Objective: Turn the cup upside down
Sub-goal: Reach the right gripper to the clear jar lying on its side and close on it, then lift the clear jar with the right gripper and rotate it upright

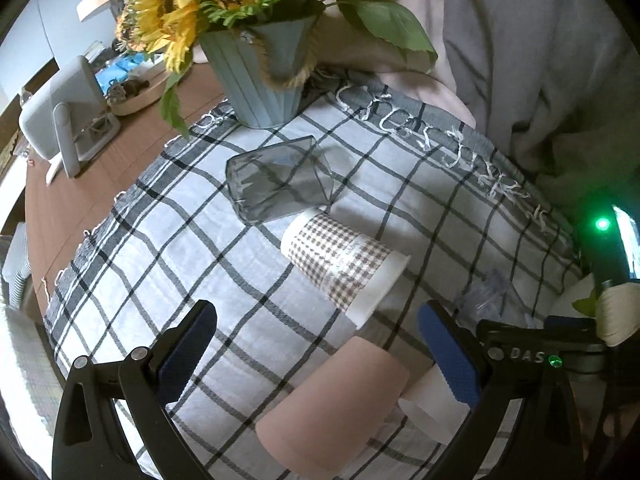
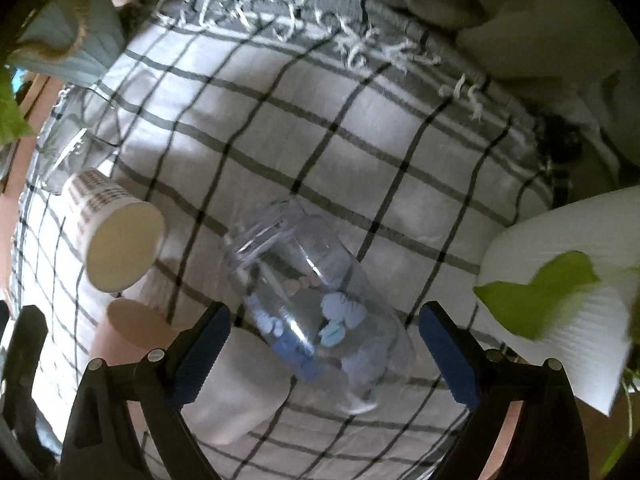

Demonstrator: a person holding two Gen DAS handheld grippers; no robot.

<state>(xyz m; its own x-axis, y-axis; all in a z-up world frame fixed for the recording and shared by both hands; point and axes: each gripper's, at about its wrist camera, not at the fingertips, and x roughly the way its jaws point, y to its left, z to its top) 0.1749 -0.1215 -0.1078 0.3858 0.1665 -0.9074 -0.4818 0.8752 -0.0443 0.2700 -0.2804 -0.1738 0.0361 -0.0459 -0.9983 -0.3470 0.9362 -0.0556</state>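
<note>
Right now the right gripper (image 2: pixel 324 350) has its jaws wide apart, one on each side of a clear plastic cup (image 2: pixel 316 312) that lies on its side on the checked cloth (image 2: pixel 360 140). The blue pads are not touching it yet. This cup has little blue pictures on it. It looks light, thin and smooth, so it may slip or bend if squeezed hard. A soft hold around the middle of its wall seems best.

The left gripper (image 1: pixel 316 354) is open too and holds nothing. A pink cup (image 1: pixel 336 408) lies just under it. Farther off lie a checked paper cup (image 1: pixel 340 264) and a grey glass (image 1: pixel 276 180), both tipped over.
</note>
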